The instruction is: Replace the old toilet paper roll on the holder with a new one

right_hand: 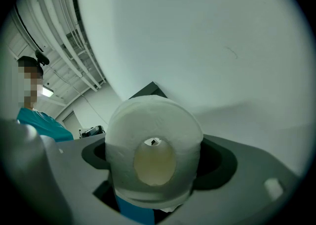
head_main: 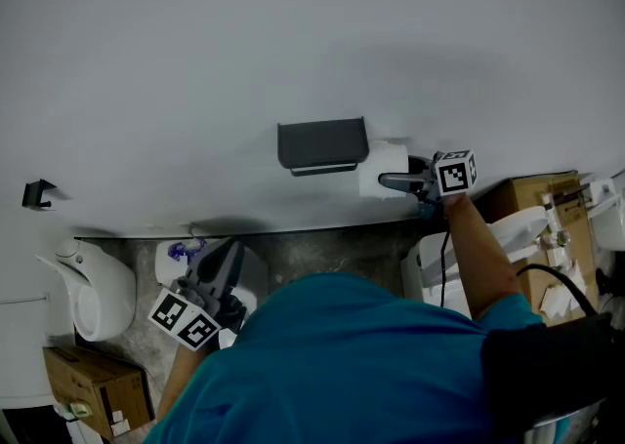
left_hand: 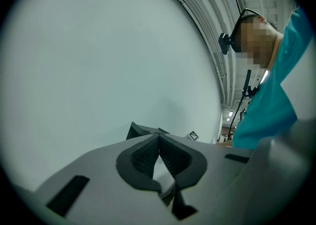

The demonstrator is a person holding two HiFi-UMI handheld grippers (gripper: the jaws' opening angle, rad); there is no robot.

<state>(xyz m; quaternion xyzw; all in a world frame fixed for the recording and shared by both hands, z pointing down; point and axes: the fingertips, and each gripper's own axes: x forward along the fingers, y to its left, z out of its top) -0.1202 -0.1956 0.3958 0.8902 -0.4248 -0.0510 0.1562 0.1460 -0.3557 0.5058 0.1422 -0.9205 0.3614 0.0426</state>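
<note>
1. Big pale wall (head_main: 293, 32) fills most of the head view, with a strip of grey floor (head_main: 332, 252) below it.
2. My operator's teal shirt (head_main: 361, 364) covers the bottom middle.
3. There's a white fixture (head_main: 93, 291) down at the left. One box (head_main: 93, 388) sits below it and another box (head_main: 532, 198) is over on the right.
4. The dark grey holder (head_main: 322, 144) sits on the wall, dead centre.
5. The roll (head_main: 383, 171) is up at the wall, just beside the holder's right end. In the right gripper view its open core faces me, with a corner of the holder behind it.
6. The right hand-held gripper (head_main: 405, 181) is clamped on that roll, jaws wide on either side of it.
7. The left hand-held gripper (head_main: 210, 281) is low at the left, well apart from the holder. Its jaws are together at the tips with nothing between them.
</note>
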